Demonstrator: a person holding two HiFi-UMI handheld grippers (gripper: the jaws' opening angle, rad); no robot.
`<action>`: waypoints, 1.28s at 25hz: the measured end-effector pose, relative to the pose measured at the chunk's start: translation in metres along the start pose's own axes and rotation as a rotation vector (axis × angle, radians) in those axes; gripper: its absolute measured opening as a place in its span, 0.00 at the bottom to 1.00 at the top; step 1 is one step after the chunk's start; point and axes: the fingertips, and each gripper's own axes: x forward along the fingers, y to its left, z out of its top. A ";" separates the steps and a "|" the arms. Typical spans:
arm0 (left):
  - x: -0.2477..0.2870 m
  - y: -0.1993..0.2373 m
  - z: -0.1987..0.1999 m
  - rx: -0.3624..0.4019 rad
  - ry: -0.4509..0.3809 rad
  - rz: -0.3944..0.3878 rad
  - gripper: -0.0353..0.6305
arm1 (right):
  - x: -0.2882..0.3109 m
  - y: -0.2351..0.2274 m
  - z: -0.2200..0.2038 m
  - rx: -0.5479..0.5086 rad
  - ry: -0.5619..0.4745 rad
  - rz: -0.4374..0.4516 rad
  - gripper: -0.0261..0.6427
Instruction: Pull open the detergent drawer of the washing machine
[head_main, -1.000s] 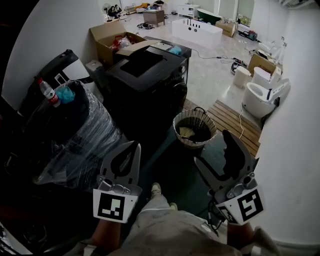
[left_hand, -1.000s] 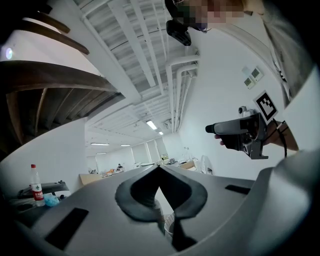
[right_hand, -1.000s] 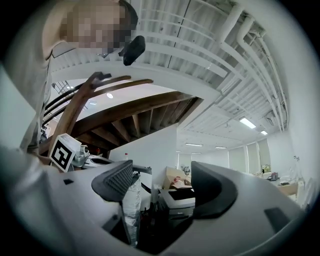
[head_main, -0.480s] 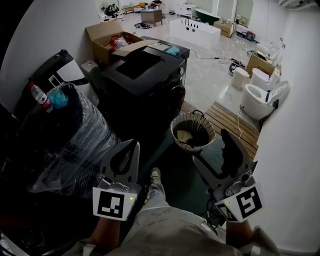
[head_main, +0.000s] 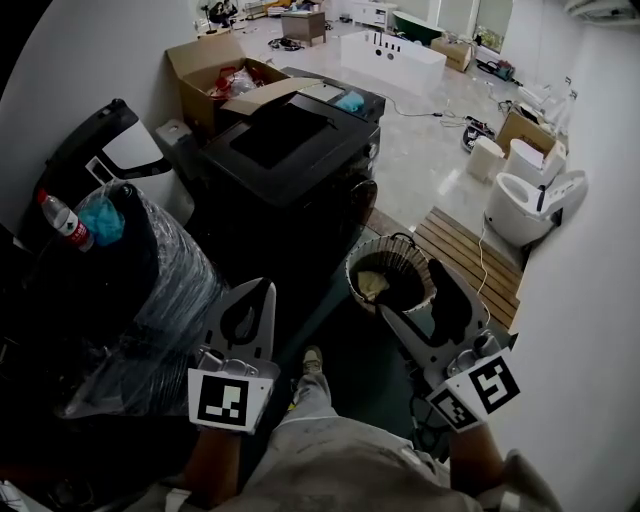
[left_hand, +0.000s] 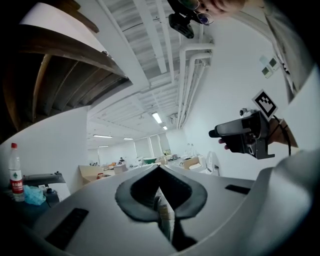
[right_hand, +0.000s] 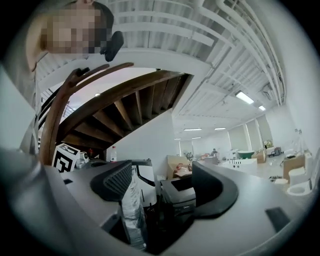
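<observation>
Two grippers are held level and well short of the machine, judged an approach posture. The left gripper has its jaws closed together on nothing, presumably spare; the right gripper has its jaws spread wide and empty, presumably readied for the drawer. One washing machine, black, is set ahead of both; its detergent drawer cannot be picked out on the dark front. One wicker basket is set on the floor beside it. One bottle is seen atop one film-wrapped bundle
</observation>
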 end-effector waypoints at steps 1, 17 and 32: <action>0.009 0.007 -0.004 -0.004 0.007 -0.003 0.08 | 0.011 -0.006 -0.005 0.029 0.012 -0.001 0.58; 0.151 0.131 -0.073 -0.066 0.048 0.010 0.08 | 0.183 -0.101 -0.115 0.614 0.144 -0.032 0.58; 0.225 0.177 -0.148 -0.072 0.142 -0.036 0.08 | 0.291 -0.146 -0.230 1.003 0.222 -0.052 0.58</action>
